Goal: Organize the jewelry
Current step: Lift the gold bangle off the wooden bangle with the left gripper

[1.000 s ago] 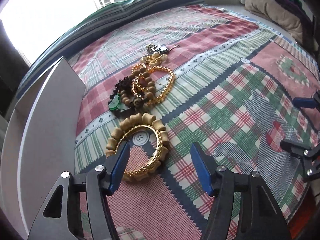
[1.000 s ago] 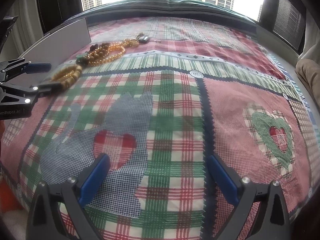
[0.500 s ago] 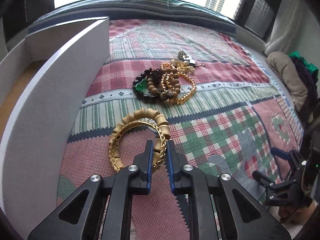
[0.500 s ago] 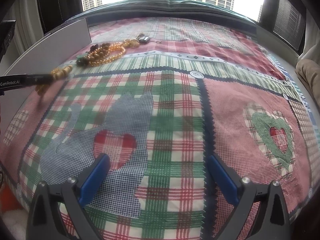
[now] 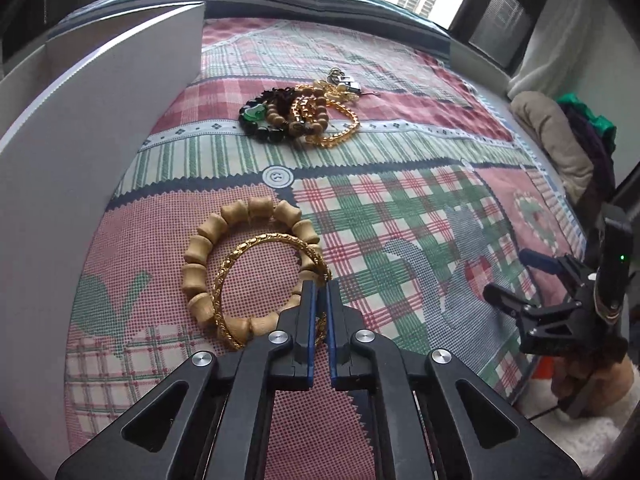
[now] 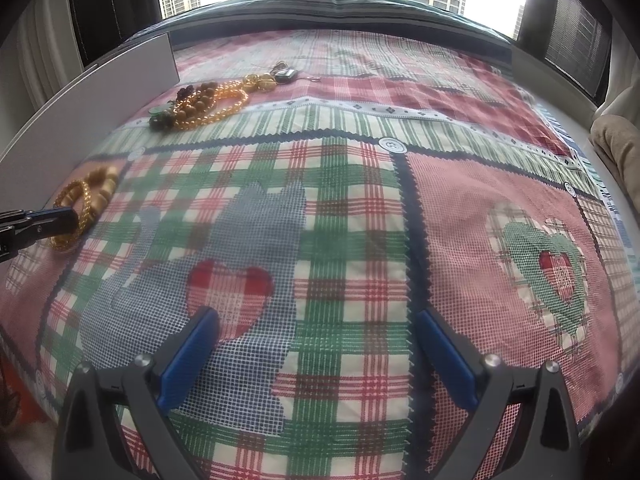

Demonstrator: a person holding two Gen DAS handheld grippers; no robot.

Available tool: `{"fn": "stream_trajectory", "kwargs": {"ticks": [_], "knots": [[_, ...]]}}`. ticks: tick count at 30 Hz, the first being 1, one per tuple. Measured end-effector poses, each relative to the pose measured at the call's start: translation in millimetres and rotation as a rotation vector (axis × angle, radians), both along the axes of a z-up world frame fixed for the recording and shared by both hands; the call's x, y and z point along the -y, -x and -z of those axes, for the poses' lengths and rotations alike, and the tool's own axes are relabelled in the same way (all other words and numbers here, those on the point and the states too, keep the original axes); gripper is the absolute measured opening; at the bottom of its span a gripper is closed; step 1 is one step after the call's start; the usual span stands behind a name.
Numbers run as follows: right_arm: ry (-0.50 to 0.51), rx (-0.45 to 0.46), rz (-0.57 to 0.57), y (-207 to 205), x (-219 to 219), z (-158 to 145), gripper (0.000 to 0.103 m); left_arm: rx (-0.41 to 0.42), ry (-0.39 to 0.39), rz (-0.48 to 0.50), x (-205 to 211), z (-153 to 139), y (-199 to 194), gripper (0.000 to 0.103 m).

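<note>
Gold bangle (image 5: 256,280) pinched, left claw (image 5: 319,286)

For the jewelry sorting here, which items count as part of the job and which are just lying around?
Job: gold bangle, wooden bead bracelet, jewelry pile, white box, left gripper.
Lying about: pillow, green cloth, patchwork bedspread.

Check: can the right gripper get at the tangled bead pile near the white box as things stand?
Probably yes. The right gripper is open and holds nothing, and only bare quilt lies between it and the bead pile. The left gripper sits off to the side.
</note>
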State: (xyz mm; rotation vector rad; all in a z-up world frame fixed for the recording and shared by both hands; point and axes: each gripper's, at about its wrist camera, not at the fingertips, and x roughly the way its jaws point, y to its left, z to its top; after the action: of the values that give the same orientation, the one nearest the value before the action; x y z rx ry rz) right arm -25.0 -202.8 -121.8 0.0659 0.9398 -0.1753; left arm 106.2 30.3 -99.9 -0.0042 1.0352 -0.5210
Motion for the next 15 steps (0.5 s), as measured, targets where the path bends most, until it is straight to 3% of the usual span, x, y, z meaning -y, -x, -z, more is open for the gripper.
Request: {"fn": "stream_trajectory", "kwargs": {"ticks": [4, 6, 8, 11, 15], "knots": [[-0.001, -0.001, -0.001, 0, 0, 0, 0.101, 0.042, -0.054, 0.031, 5, -8, 14, 0.004], [-0.001, -0.002, -0.001, 0, 1, 0, 0.101, 0.063, -0.087, 0.053, 9, -10, 21, 0.016], [-0.001, -0.002, 0.0, 0, 1, 0, 0.101, 0.064, -0.07, 0.071, 10, -11, 24, 0.022], [-0.001, -0.002, -0.002, 0, 1, 0, 0.101, 0.038, -0.061, 0.067, 11, -8, 19, 0.022], [-0.001, -0.002, -0.003, 0, 1, 0, 0.101, -0.002, -0.174, 0.098, 26, 6, 16, 0.022]]}}
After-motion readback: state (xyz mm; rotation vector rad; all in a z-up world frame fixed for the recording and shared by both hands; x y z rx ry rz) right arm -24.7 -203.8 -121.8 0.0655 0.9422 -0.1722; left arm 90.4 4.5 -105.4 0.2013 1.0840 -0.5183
